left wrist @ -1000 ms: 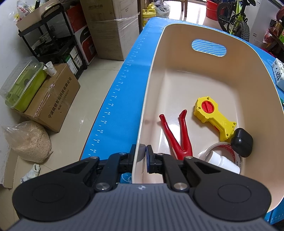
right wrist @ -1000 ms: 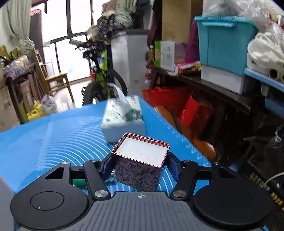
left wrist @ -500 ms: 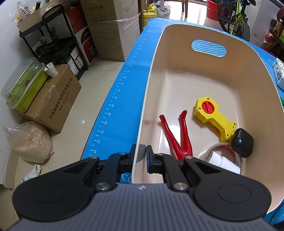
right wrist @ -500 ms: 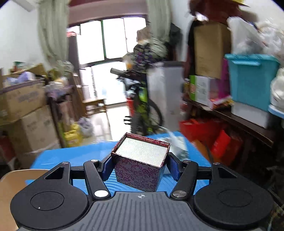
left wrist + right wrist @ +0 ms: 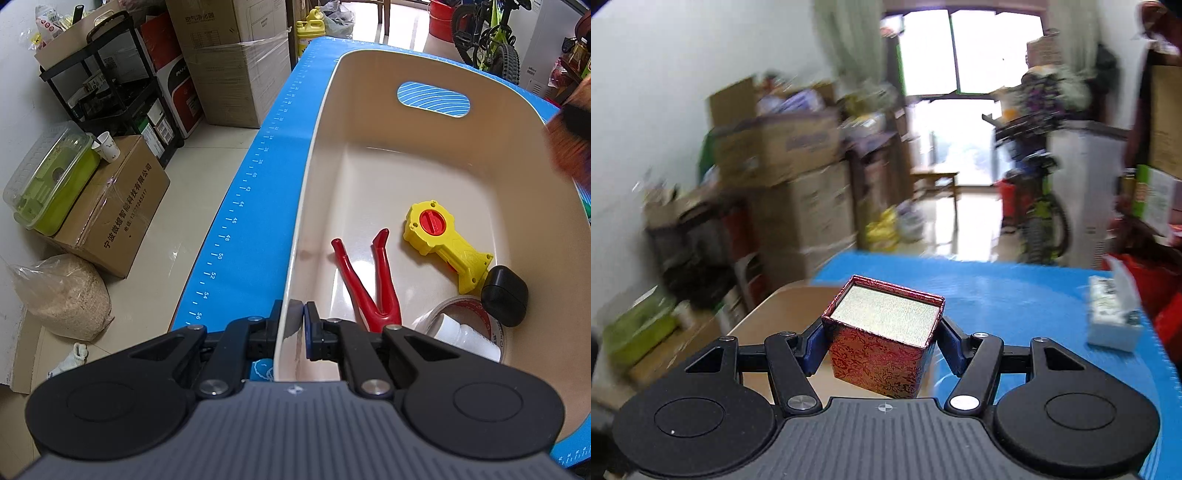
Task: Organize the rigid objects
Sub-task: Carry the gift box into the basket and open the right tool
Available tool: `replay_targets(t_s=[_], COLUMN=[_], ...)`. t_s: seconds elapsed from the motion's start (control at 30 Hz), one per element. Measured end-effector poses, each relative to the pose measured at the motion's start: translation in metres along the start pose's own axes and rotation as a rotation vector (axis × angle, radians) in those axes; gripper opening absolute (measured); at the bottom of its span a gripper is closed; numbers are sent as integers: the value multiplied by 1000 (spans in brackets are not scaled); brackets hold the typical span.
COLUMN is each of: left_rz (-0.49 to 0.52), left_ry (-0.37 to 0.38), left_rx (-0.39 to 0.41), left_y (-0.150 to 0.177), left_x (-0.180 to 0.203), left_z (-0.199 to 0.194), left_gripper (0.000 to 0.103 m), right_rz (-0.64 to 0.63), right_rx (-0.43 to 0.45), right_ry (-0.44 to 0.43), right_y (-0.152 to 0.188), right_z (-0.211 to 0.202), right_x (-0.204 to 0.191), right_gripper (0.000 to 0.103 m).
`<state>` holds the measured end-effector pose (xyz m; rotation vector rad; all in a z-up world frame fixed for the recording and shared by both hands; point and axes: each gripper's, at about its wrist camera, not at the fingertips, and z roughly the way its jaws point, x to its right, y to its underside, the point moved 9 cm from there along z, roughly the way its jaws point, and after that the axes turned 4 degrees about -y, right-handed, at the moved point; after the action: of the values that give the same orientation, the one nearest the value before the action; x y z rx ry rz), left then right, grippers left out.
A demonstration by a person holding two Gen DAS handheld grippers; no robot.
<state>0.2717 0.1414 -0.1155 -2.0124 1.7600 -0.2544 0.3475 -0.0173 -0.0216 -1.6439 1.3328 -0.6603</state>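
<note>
Both my grippers are clamped: the left (image 5: pixel 299 321), tilted steeply down, pinches the near rim of the tub (image 5: pixel 369 173), the right (image 5: pixel 882 347), pointing nearly level, holds the red box (image 5: pixel 882 345) aloft. Only the left view shows the red pliers (image 5: pixel 369 280), yellow toy (image 5: pixel 443 243), black case (image 5: pixel 504 295) and tape (image 5: pixel 476 317) at four o'clock inside. Ruler marks run along the mat (image 5: pixel 258 206); only the right view shows the tissue pack (image 5: pixel 1113 314) at three o'clock.

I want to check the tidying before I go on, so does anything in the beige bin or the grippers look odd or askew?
Nothing spilled or broken. The red patterned box sits skewed, corner forward, in the right gripper. The left gripper pinches the beige plastic bin's rim.
</note>
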Motion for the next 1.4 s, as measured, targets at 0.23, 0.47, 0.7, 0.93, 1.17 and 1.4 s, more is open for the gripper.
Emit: replay_targets(t_s=[0.23,0.47,0.7,0.93,1.17,1.4], left_rz=[1,-1,4,4,4,4], left_ry=[-1,1,0,-1,0,0], left_rx=[0,-2,-1,-1,-2,-2], left_y=[0,1,-1,-1,-1,-1], left_x=[0,-1,1,1,1,1], left_z=[0,1,0,1,1,1], left_gripper=[12,12,12,12,12,13], right_rz=[-73,-144,-149,-101,-48,80], right_rx=[-134,-280,-349,-325,-195,-99], right_ry=[-99,-125,-126,-128,-87,5], right_y=[25,54,67,58,22,-3], right_z=[15,28,33,30,15,8], right_x=[-44,-66,-67,-56,-24,46], right_gripper=[66,66,66,80,92,95])
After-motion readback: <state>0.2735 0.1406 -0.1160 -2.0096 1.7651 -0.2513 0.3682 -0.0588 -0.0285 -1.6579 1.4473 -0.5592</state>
